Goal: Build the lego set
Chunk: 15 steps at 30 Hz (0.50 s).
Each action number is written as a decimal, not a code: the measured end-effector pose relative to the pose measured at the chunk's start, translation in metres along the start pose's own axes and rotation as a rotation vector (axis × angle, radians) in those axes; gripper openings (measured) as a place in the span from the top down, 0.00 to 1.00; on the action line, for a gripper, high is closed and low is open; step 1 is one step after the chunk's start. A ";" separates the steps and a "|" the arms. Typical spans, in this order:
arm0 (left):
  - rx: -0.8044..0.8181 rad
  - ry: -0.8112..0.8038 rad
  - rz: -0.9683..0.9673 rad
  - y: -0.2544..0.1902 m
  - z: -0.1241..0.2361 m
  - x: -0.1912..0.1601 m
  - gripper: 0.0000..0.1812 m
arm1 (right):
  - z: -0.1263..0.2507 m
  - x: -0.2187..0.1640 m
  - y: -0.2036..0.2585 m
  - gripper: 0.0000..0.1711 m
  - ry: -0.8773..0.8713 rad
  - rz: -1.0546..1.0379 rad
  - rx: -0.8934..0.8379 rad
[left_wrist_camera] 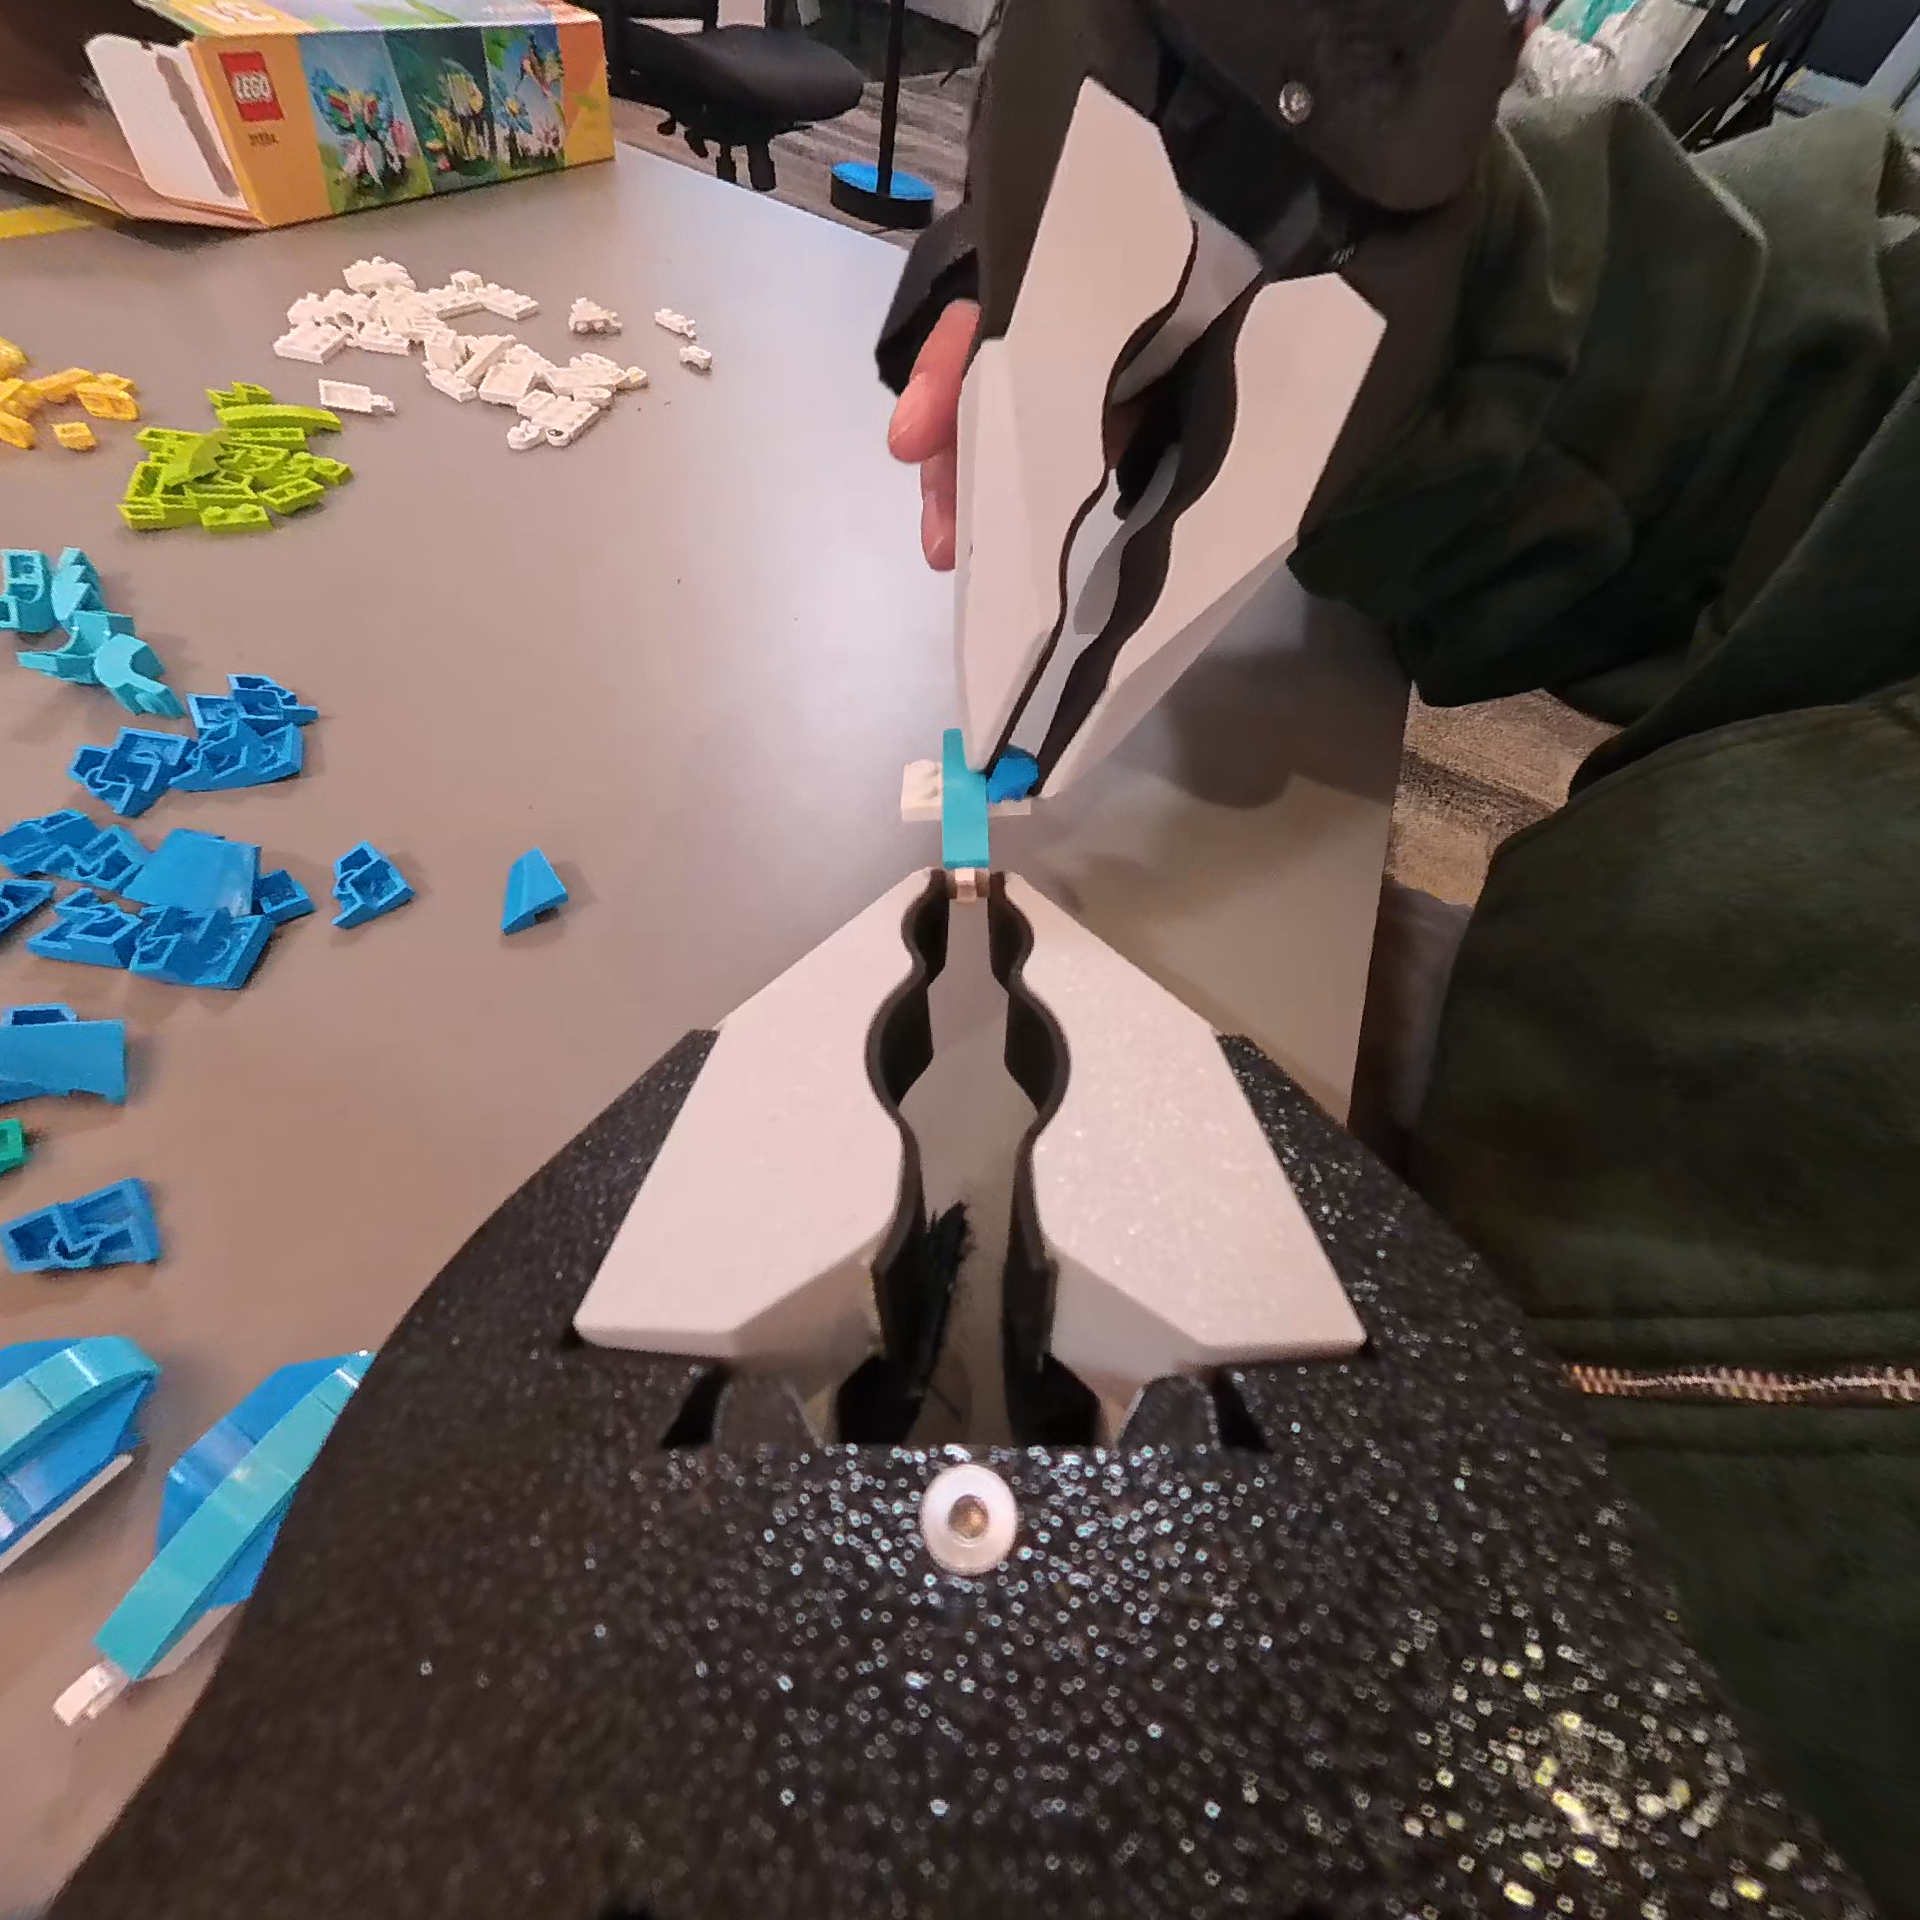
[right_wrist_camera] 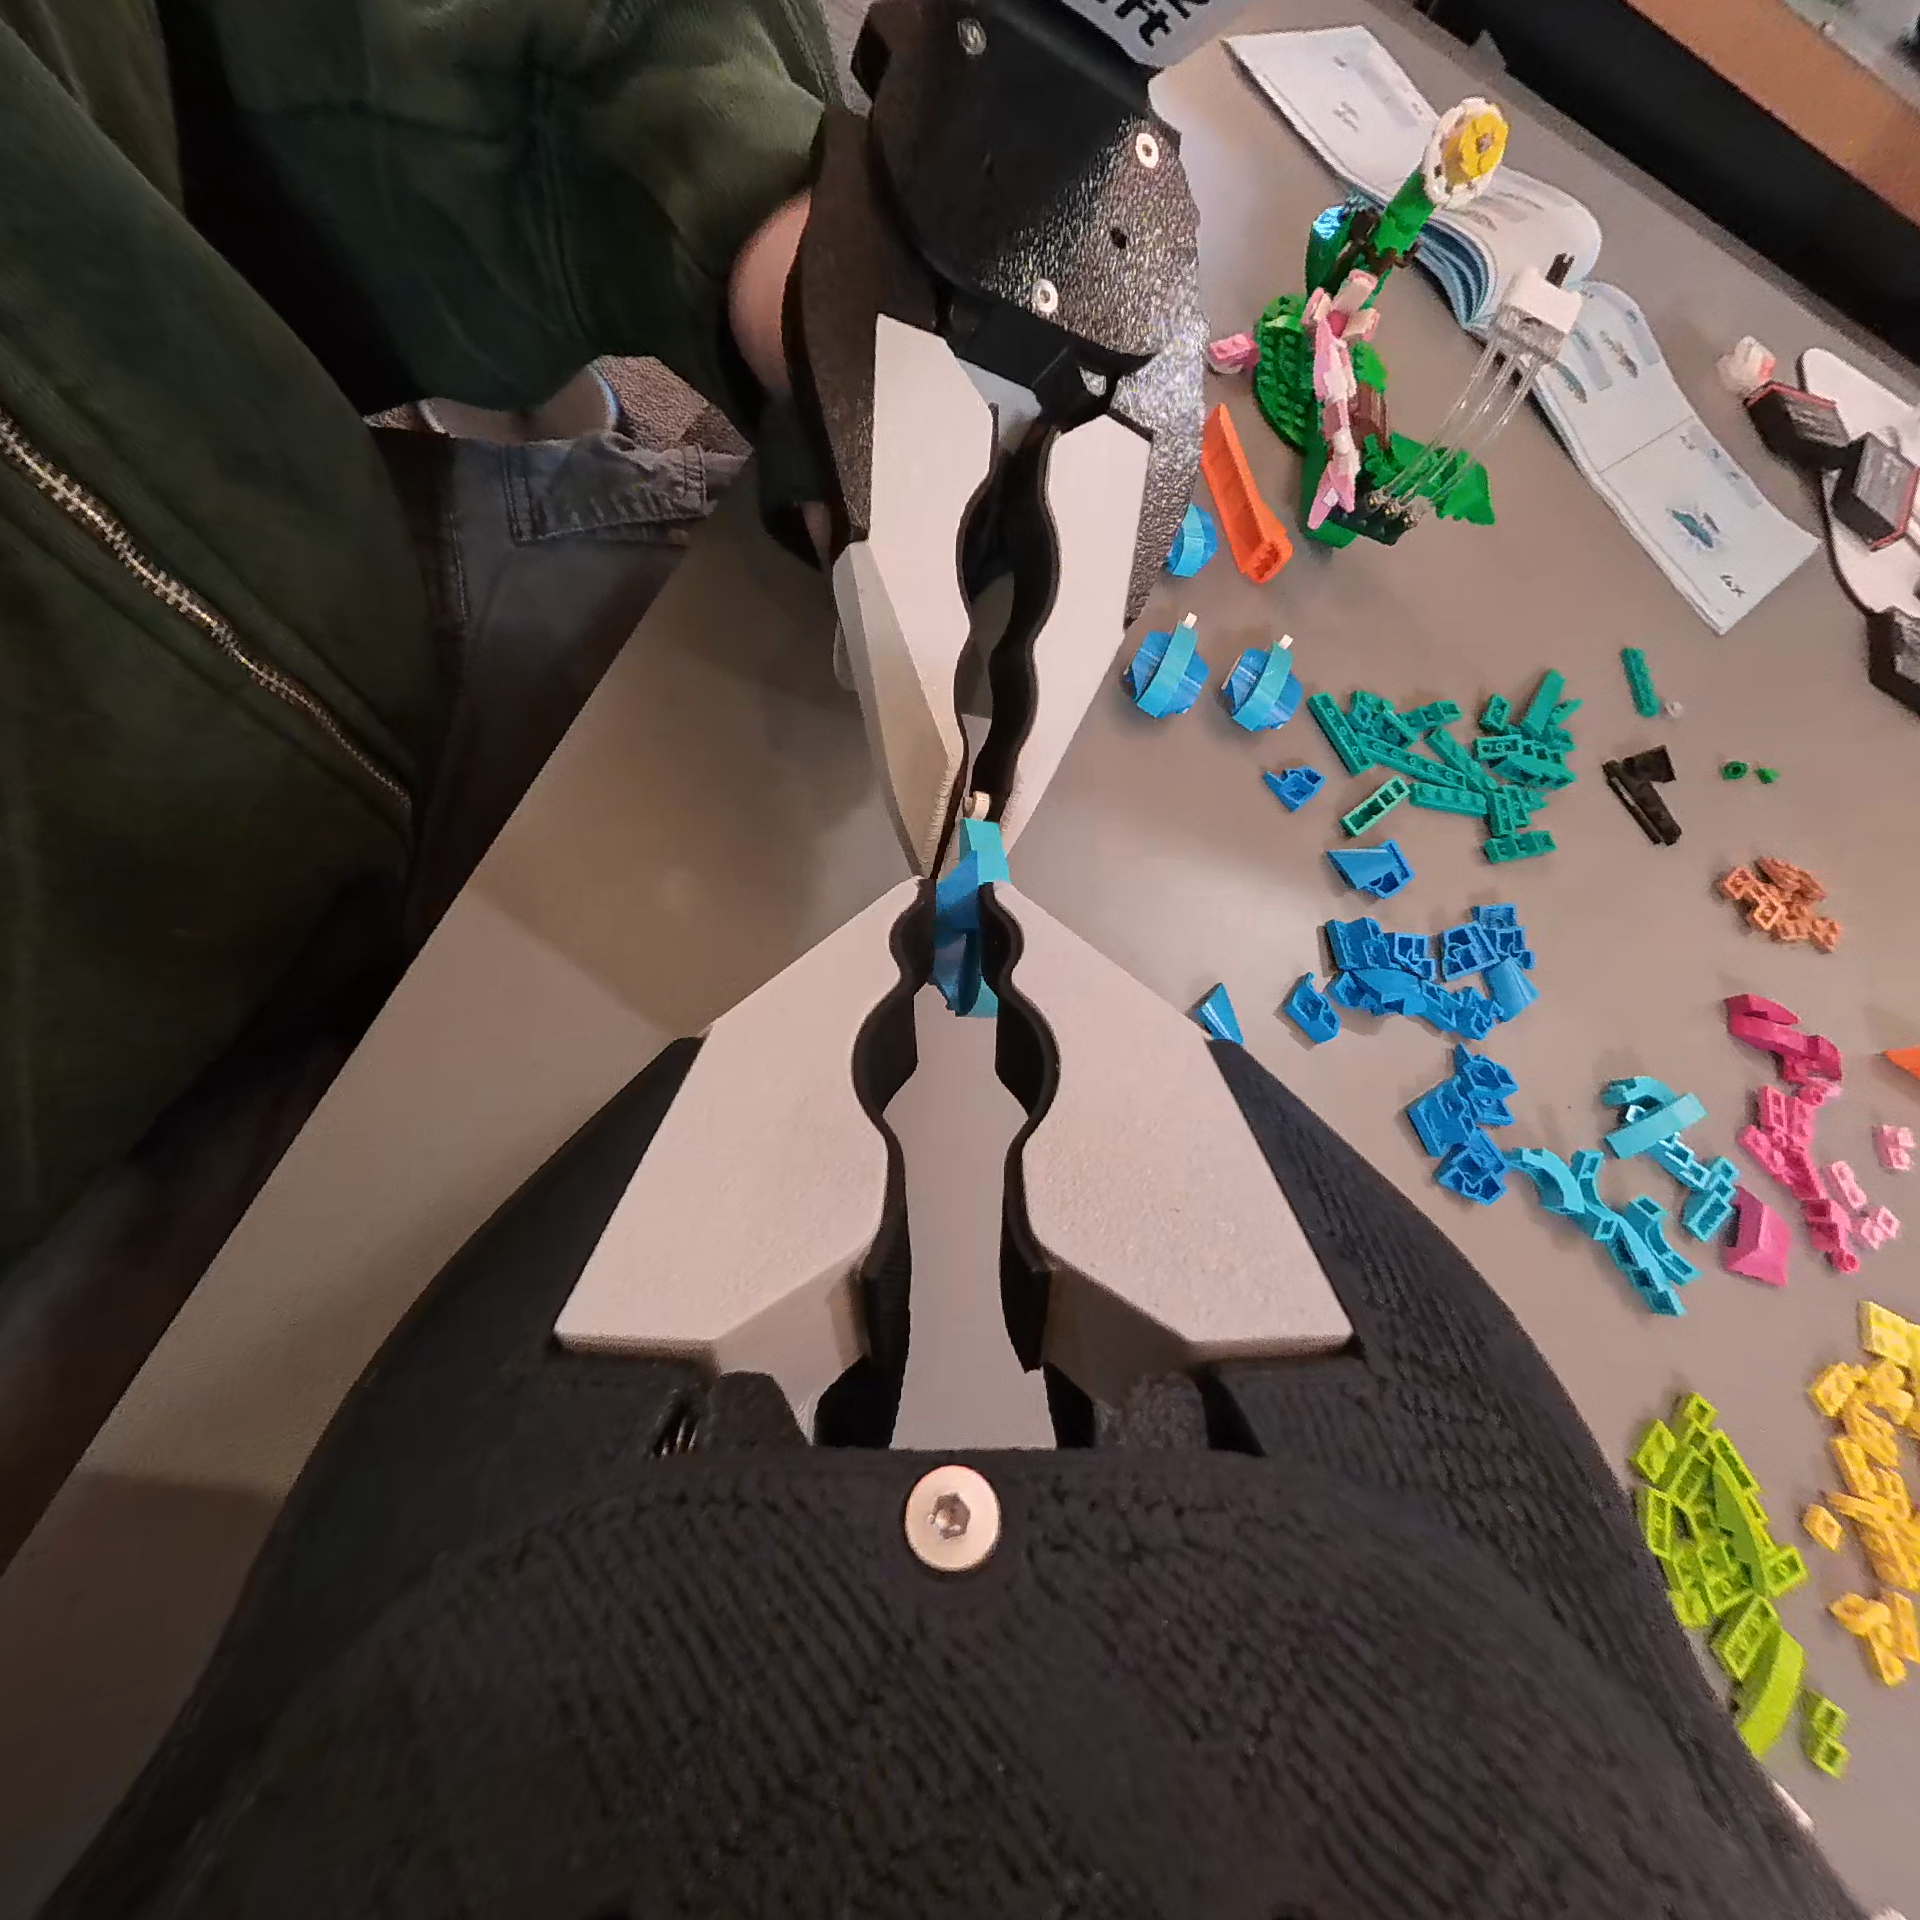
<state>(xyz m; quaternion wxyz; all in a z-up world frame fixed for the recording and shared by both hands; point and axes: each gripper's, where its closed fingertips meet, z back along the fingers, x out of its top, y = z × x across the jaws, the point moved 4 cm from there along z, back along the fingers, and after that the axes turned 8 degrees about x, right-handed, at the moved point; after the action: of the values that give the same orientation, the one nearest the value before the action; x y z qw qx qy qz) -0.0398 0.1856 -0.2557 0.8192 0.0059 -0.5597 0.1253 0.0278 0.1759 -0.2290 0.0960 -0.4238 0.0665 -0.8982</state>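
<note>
My left gripper (left_wrist_camera: 967, 883) is shut on the small white end piece of a little blue assembly, held above the grey table (left_wrist_camera: 644, 665). The assembly has a light-blue curved piece (left_wrist_camera: 961, 821), a white plate (left_wrist_camera: 925, 790) and a darker blue piece (left_wrist_camera: 1010, 777). My right gripper (left_wrist_camera: 1013, 774) comes down from above and is shut on the darker blue part. In the right wrist view my right gripper (right_wrist_camera: 961, 899) grips the blue pieces (right_wrist_camera: 961, 956). There the left gripper (right_wrist_camera: 971, 805) meets it tip to tip from the far side, next to the light-blue piece (right_wrist_camera: 982, 847).
Sorted brick piles lie on the table: white (left_wrist_camera: 468, 353), lime (left_wrist_camera: 239, 457), blue (left_wrist_camera: 187, 894), teal-green (right_wrist_camera: 1455, 758), pink (right_wrist_camera: 1797, 1132), yellow (right_wrist_camera: 1870, 1455). A set box (left_wrist_camera: 395, 104), a built flower model (right_wrist_camera: 1361, 343), an orange separator (right_wrist_camera: 1242, 499) and a booklet (right_wrist_camera: 1621, 416) stand farther off. The table edge and a green jacket (left_wrist_camera: 1662, 1039) are close by. The grippers are tip to tip, or close to it. From the left gripper's tips to the orange separator (right_wrist_camera: 1242, 499) is close to 20 cm.
</note>
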 end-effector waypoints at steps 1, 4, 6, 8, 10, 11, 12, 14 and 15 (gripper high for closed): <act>-0.004 -0.001 0.006 0.000 0.000 0.000 0.97 | 0.000 0.000 0.000 0.96 -0.001 0.001 -0.003; -0.007 0.001 0.021 0.002 0.000 0.000 0.97 | 0.000 0.000 -0.001 0.96 -0.002 0.003 -0.008; -0.006 0.003 0.024 0.002 0.000 0.000 0.97 | 0.000 -0.001 -0.002 0.96 -0.005 0.002 -0.008; -0.005 0.007 0.026 0.002 0.000 0.000 0.97 | -0.001 -0.001 -0.002 0.96 -0.003 0.003 -0.011; -0.006 0.011 0.029 0.003 -0.001 -0.001 0.97 | -0.001 -0.002 -0.002 0.96 -0.001 0.009 -0.016; -0.007 0.013 0.030 0.002 -0.001 -0.001 0.97 | -0.001 -0.002 -0.001 0.96 0.000 0.013 -0.017; -0.008 0.015 0.031 0.002 -0.001 -0.001 0.97 | -0.001 -0.002 -0.001 0.96 0.001 0.016 -0.018; -0.010 0.018 0.032 0.002 -0.001 -0.001 0.97 | -0.002 -0.002 -0.001 0.96 0.002 0.022 -0.021; -0.012 0.019 0.034 0.002 -0.001 -0.001 0.97 | -0.002 -0.002 -0.001 0.96 0.002 0.024 -0.022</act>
<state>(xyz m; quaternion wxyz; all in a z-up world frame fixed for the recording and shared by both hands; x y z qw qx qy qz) -0.0394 0.1880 -0.2577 0.8224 -0.0096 -0.5524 0.1357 0.0276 0.1771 -0.2313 0.1020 -0.4229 0.0815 -0.8967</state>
